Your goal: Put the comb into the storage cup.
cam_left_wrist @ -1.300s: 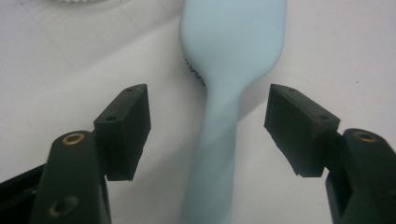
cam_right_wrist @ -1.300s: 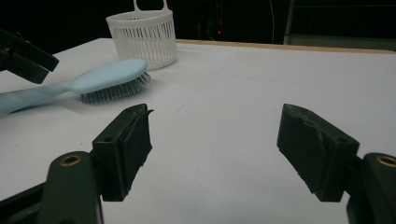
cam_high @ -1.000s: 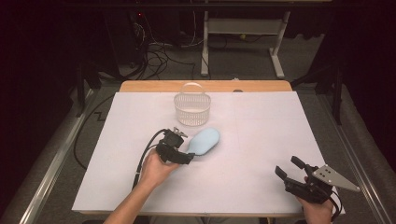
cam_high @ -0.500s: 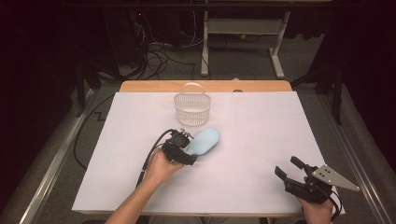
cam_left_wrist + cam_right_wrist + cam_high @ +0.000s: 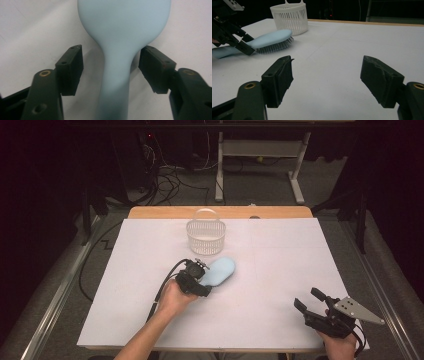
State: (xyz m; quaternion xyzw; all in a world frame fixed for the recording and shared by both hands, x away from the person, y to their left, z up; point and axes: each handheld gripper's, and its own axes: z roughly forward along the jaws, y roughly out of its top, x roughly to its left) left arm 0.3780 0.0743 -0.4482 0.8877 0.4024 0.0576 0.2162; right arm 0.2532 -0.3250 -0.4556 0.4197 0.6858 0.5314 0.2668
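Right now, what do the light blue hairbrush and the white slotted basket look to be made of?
The light blue hairbrush: probably plastic with a smooth matte back, judging by its even sheen; its fine dark bristles could be metal or nylon. The white slotted basket: likely rigid moulded plastic, given its thin, uniform ribs and its handle.

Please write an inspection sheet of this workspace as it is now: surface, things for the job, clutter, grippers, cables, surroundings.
Surface: white sheet over a wooden table, bare wood at the far edge.
Job's things: light blue plastic hairbrush lying bristles down; white slotted plastic basket upright beyond it.
Clutter: nothing seen.
Grippers: left gripper open, jaws either side of the brush handle, not touching; right gripper open, holding nothing.
Cables: black cable trails from the left gripper.
Surroundings: tangled floor cables, white metal stand.
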